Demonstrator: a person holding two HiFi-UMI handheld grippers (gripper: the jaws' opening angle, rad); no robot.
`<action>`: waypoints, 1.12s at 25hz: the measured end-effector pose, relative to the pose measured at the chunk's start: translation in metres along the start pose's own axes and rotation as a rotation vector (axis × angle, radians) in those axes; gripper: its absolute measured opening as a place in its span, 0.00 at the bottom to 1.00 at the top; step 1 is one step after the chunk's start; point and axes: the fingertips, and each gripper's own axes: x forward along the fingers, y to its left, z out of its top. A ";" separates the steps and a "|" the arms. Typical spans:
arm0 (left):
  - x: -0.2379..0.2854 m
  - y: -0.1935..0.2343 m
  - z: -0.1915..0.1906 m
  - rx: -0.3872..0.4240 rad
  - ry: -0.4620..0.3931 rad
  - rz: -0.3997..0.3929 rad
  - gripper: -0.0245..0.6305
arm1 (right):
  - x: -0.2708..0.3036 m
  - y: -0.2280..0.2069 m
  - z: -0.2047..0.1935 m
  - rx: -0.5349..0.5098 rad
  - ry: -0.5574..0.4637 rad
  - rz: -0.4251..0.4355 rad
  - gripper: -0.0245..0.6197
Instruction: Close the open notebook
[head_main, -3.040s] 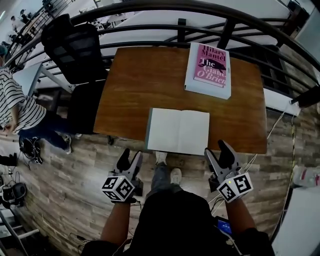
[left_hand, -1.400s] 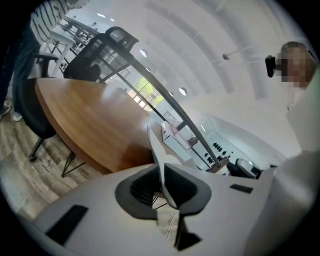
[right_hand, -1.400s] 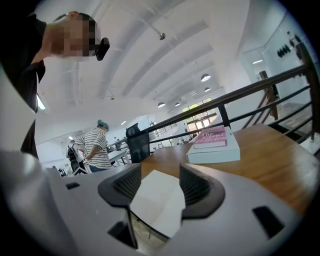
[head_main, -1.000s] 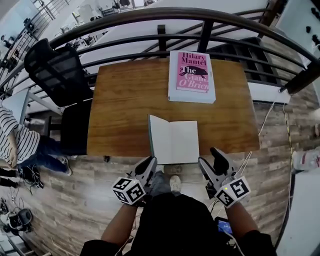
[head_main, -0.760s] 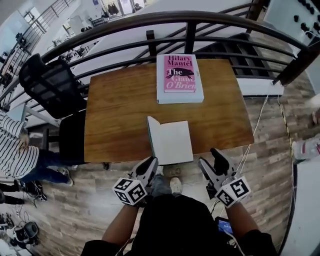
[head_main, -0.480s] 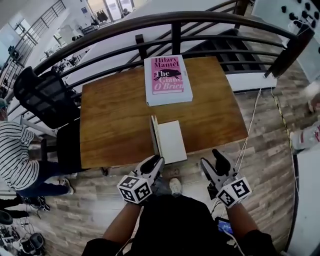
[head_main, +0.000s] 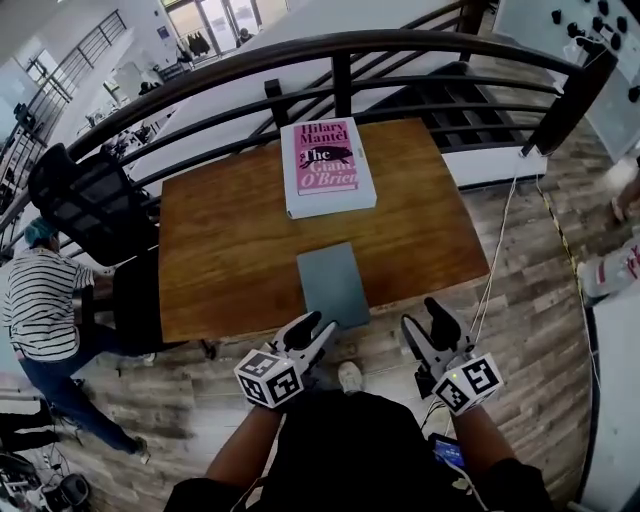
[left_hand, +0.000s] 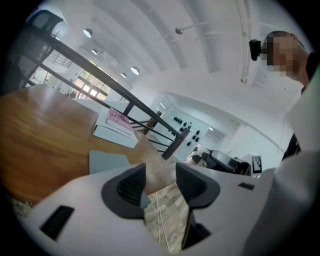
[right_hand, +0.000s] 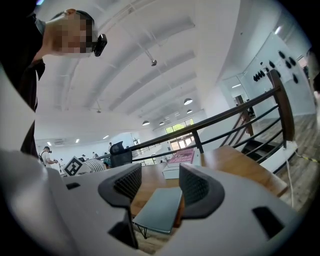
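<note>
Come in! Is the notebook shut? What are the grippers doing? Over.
Left gripper empty, jaws just opening. Right gripper open, empty. Notebook closed on table. Nothing in the way.

The left claw (head_main: 318, 328) has just been opening its jaws, nothing between them; the right claw (head_main: 425, 318) alongside also gapes empty.

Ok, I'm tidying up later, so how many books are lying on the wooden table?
2. A closed grey notebook lies at the table's near edge; a pink-covered book lies at the far edge, by the railing. None seems hidden.
</note>
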 end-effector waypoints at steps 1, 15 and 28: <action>-0.004 0.004 0.004 0.005 -0.015 0.016 0.33 | 0.001 0.001 0.001 -0.002 -0.004 0.006 0.40; -0.061 -0.004 0.081 0.206 -0.244 0.175 0.22 | 0.023 0.024 0.043 -0.088 -0.070 0.092 0.30; -0.116 0.009 0.153 0.359 -0.414 0.275 0.11 | 0.065 0.058 0.069 -0.130 -0.113 0.105 0.03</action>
